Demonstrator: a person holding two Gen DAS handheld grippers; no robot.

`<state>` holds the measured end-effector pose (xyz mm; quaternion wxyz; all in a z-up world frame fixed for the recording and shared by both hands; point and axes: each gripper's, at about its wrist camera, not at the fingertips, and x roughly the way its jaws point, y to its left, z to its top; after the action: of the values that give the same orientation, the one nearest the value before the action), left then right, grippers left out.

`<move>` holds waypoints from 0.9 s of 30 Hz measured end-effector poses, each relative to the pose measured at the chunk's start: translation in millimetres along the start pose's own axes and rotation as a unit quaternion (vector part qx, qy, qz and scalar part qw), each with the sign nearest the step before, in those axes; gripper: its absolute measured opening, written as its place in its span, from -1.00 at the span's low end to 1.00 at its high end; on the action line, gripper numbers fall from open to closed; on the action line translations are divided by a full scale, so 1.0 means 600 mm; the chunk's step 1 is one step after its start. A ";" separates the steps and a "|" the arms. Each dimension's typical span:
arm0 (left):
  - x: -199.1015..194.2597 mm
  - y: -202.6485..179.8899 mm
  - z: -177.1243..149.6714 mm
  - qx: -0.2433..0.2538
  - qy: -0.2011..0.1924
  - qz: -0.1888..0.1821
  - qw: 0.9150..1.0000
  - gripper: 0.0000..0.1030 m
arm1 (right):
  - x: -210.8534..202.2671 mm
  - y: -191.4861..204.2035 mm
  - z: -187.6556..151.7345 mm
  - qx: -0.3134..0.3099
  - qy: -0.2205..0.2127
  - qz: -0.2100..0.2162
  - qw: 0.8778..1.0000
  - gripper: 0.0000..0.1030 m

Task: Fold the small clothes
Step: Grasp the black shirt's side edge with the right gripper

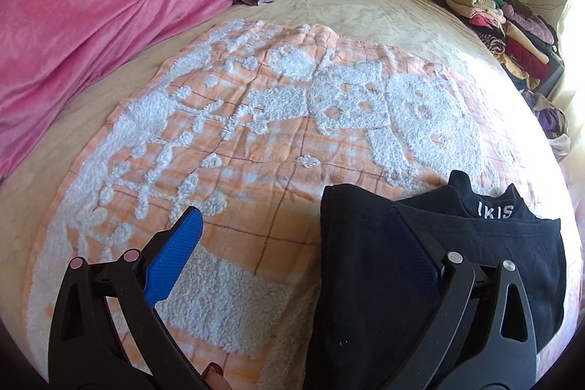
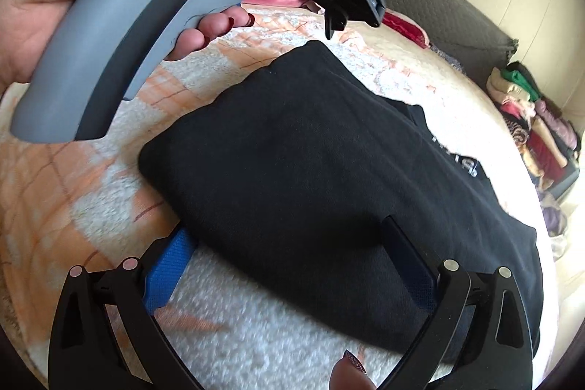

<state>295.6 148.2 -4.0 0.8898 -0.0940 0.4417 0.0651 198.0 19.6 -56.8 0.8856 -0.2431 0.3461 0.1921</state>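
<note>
The black garment (image 2: 321, 170), already folded into a thick pad with white lettering near its far edge, lies on the orange-and-white fleece blanket (image 1: 226, 141) spread over the bed. The left gripper (image 1: 296, 243) hangs above the garment's left edge, jaws spread, holding nothing. The right gripper (image 2: 289, 243) sits at the near edge, also spread; its left finger appears tucked beside or under the cloth, though contact is hard to confirm. To finish cleanly, both should probably pinch matching corners through all layers and lift evenly, so the fold does not slump open.
</note>
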 end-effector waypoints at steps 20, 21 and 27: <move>0.032 0.003 -0.016 -0.022 0.063 -0.091 0.994 0.81 | -0.041 -0.036 0.008 0.044 -0.093 0.016 0.995 -0.75; 0.031 0.002 -0.017 -0.023 0.064 -0.093 0.993 0.81 | -0.046 -0.037 0.008 0.048 -0.096 0.016 0.994 -0.78; 0.027 -0.002 -0.017 -0.026 0.063 -0.104 0.992 0.81 | -0.065 -0.048 0.005 0.067 -0.118 0.021 0.991 -0.82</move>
<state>297.5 145.4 -22.8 0.8596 -0.1667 0.4825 -0.0217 187.4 -8.6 -18.9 0.9304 -0.1519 0.2559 0.2142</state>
